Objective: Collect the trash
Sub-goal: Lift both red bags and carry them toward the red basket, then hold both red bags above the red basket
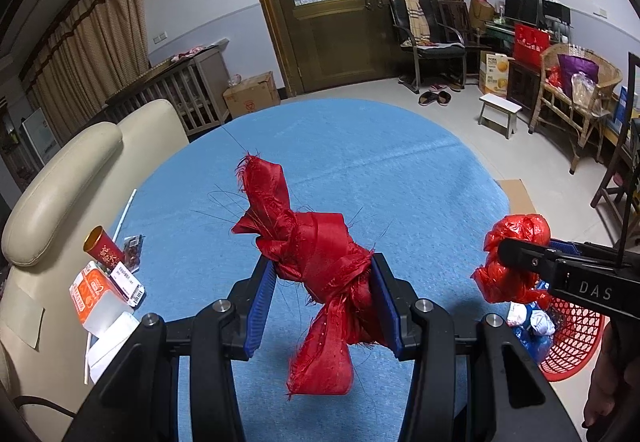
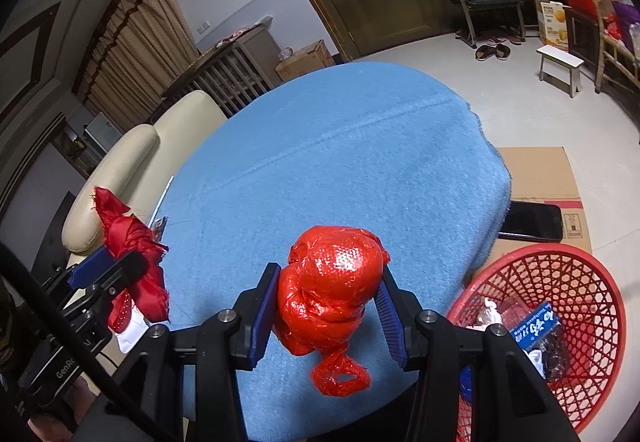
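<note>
My left gripper (image 1: 324, 282) is shut on a knotted red ribbon (image 1: 316, 254) and holds it above the blue table (image 1: 360, 162). The ribbon also shows in the right wrist view (image 2: 132, 238), at the left. My right gripper (image 2: 328, 302) is shut on a crumpled red plastic bag (image 2: 332, 282), held above the table's near right edge. The bag also shows in the left wrist view (image 1: 512, 258), at the right. A red mesh basket (image 2: 560, 282) stands on the floor to the right of the table and holds some trash.
At the table's left edge lie a red paper cup (image 1: 102, 248), an orange box (image 1: 90, 294), small packets and a white straw. A cream sofa (image 1: 72, 178) is at the left. Flat cardboard (image 2: 540, 178) and a black phone (image 2: 532, 222) lie beyond the basket.
</note>
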`<state>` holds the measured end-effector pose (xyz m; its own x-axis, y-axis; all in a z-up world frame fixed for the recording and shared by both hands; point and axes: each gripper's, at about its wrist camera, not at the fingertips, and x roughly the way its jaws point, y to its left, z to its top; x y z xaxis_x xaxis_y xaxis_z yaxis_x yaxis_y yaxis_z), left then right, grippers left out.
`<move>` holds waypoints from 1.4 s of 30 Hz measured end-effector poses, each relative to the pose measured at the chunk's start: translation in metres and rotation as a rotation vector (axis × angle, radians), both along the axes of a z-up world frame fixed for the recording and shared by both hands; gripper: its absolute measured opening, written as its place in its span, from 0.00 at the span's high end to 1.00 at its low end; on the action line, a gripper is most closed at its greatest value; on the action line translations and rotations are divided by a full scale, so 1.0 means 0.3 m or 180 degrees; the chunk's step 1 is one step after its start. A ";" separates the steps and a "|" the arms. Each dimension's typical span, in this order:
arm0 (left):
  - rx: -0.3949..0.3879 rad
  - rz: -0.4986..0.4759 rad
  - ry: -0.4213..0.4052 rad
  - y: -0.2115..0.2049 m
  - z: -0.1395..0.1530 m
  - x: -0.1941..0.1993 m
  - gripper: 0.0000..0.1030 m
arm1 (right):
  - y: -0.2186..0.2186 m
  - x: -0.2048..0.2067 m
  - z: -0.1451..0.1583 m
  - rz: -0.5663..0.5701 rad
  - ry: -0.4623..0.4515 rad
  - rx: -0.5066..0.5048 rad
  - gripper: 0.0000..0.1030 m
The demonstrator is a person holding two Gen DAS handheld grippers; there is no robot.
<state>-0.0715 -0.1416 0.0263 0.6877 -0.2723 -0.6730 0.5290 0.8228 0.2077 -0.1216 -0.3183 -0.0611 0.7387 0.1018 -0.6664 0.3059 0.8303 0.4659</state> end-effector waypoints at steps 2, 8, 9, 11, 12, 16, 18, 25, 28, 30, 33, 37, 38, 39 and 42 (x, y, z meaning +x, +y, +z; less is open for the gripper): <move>0.0017 -0.0024 0.0007 -0.010 -0.004 -0.006 0.52 | -0.006 -0.009 -0.004 -0.0016 0.0007 0.0008 0.52; 0.0048 -0.0089 0.0044 -0.035 -0.012 -0.021 0.52 | -0.029 -0.035 -0.013 -0.0063 0.0017 0.0045 0.52; 0.0052 -0.0098 0.0047 -0.038 -0.012 -0.023 0.52 | -0.033 -0.039 -0.014 -0.0073 0.0015 0.0047 0.52; 0.0064 -0.0120 0.0053 -0.047 -0.014 -0.028 0.52 | -0.044 -0.044 -0.017 -0.0088 0.0016 0.0063 0.52; 0.0072 -0.0131 0.0051 -0.051 -0.015 -0.032 0.52 | -0.048 -0.048 -0.019 -0.0095 0.0015 0.0071 0.52; 0.0095 -0.0174 0.0048 -0.065 -0.016 -0.041 0.52 | -0.060 -0.059 -0.022 -0.0121 0.0011 0.0080 0.52; 0.0109 -0.0193 0.0037 -0.074 -0.015 -0.048 0.52 | -0.065 -0.066 -0.023 -0.0135 0.0007 0.0085 0.52; 0.0147 -0.0261 0.0026 -0.092 -0.016 -0.057 0.52 | -0.082 -0.089 -0.022 -0.0185 -0.0006 0.0110 0.52; 0.0165 -0.0297 0.0021 -0.106 -0.019 -0.067 0.52 | -0.092 -0.101 -0.021 -0.0211 -0.0013 0.0109 0.52; 0.0175 -0.0321 0.0018 -0.116 -0.022 -0.075 0.52 | -0.099 -0.113 -0.019 -0.0231 -0.0016 0.0118 0.52; 0.0187 -0.0355 0.0022 -0.130 -0.025 -0.084 0.52 | -0.112 -0.125 -0.021 -0.0264 -0.0017 0.0122 0.52; 0.0201 -0.0399 0.0028 -0.145 -0.028 -0.097 0.52 | -0.129 -0.147 -0.022 -0.0312 -0.0017 0.0125 0.52; 0.0204 -0.0406 0.0027 -0.147 -0.028 -0.099 0.52 | -0.132 -0.152 -0.021 -0.0321 -0.0016 0.0133 0.52; 0.0210 -0.0415 0.0026 -0.149 -0.027 -0.097 0.52 | -0.137 -0.158 -0.021 -0.0336 -0.0014 0.0137 0.52; 0.0228 -0.0443 0.0035 -0.158 -0.032 -0.104 0.52 | -0.147 -0.172 -0.023 -0.0366 -0.0013 0.0147 0.52</move>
